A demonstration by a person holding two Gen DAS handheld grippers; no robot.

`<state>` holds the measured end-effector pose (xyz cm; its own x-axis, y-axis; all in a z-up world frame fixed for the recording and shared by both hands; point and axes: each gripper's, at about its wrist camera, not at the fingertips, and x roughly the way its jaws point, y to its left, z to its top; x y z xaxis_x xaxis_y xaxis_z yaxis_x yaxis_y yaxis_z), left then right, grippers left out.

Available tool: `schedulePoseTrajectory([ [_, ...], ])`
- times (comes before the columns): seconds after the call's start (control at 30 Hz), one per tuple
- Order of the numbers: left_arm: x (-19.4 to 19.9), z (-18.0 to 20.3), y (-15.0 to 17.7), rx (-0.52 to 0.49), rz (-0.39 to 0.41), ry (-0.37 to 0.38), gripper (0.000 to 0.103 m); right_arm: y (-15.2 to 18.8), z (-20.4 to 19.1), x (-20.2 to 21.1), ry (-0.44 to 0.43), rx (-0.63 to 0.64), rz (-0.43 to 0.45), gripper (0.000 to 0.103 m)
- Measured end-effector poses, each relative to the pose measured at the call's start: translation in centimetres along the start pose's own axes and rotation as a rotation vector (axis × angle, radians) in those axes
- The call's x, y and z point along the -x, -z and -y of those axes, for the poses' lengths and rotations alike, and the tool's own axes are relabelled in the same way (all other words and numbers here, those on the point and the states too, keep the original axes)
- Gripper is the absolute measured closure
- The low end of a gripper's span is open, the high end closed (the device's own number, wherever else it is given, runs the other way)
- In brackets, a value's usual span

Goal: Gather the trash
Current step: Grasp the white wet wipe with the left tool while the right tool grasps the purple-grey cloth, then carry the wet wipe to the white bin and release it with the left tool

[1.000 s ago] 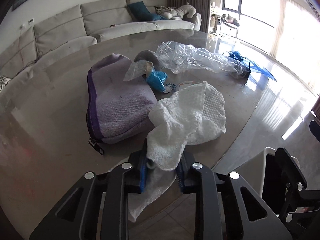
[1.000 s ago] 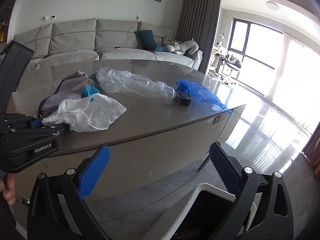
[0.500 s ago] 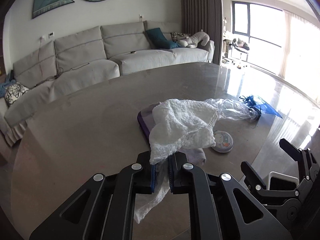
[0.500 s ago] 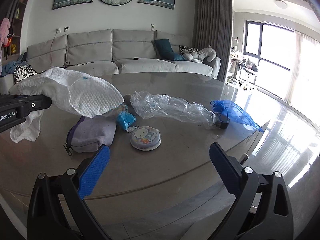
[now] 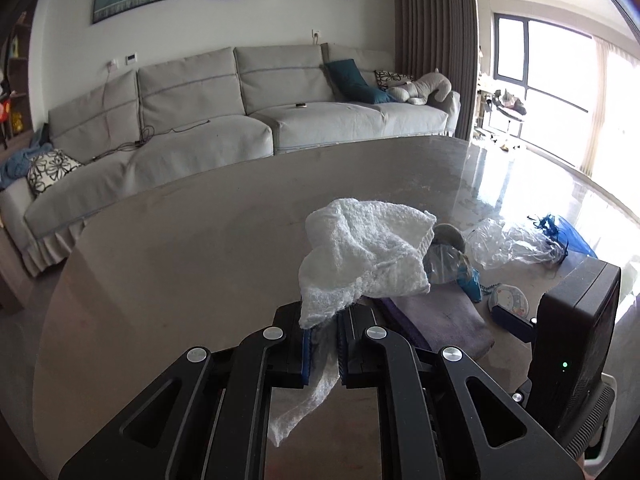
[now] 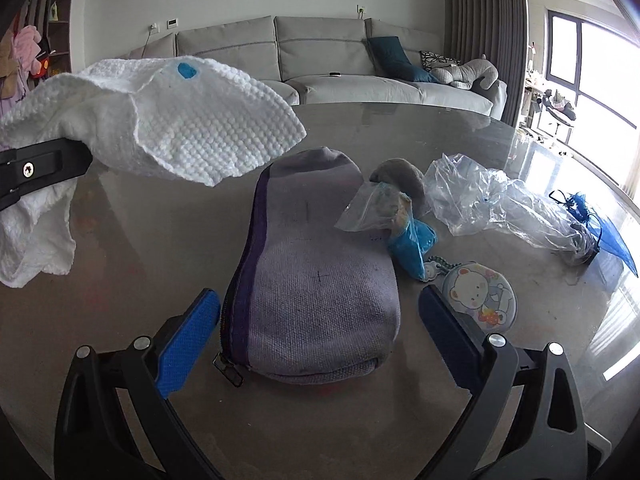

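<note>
The left gripper (image 5: 323, 346) has its jaws clamped on a bunched fold of the white wipe (image 5: 368, 256), which looks light and limp, billowing ahead of them, while the right gripper (image 6: 320, 330) gapes wide over the purple pouch (image 6: 316, 280), gripping nothing.

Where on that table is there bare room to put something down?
The table is bare on its left and far side, from the sofa-side edge up to the purple pouch. It is crowded to the pouch's right: a small clear bag, blue wrapper, bear tin, clear plastic sheet and blue mesh bag sit close together.
</note>
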<state>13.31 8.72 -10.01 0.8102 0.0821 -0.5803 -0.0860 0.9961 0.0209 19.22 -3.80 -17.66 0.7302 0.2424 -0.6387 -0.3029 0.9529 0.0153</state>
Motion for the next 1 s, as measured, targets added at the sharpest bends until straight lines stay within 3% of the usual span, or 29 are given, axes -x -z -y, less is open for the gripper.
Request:
schedulePoseTrajectory([
  [0.07, -0.3, -0.3, 0.1, 0.006, -0.006, 0.000, 0.094, 0.2, -0.2, -0.7, -0.001, 0.000, -0.021, 0.005],
  [0.2, -0.7, -0.6, 0.3, 0.021, -0.019, -0.001, 0.094, 0.2, -0.4, -1.1, -0.043, -0.012, -0.039, 0.031],
  [0.3, -0.6, -0.8, 0.4, 0.035, -0.017, -0.007, 0.094, 0.2, -0.6, -0.9, -0.066, 0.004, -0.040, 0.045],
  [0.33, -0.6, -0.8, 0.4, 0.035, -0.015, -0.012, 0.094, 0.3, -0.7, -0.7, -0.085, 0.003, -0.039, 0.056],
  [0.4, -0.4, -0.9, 0.3, 0.039, -0.006, -0.022, 0.094, 0.3, -1.2, 0.5, -0.069, 0.020, -0.007, 0.065],
  [0.67, 2.5, -2.2, -1.1, 0.086, 0.065, -0.054, 0.094, -2.4, -2.3, 6.5, -0.075, 0.054, 0.124, 0.068],
  [0.87, 5.4, -1.9, -2.1, 0.096, 0.111, -0.045, 0.094, -4.7, -0.2, 10.0, -0.027, 0.024, 0.197, 0.067],
  [1.0, 7.0, 0.0, -2.4, 0.068, 0.128, -0.008, 0.094, -4.2, 1.6, 12.5, 0.004, 0.000, 0.231, 0.067],
])
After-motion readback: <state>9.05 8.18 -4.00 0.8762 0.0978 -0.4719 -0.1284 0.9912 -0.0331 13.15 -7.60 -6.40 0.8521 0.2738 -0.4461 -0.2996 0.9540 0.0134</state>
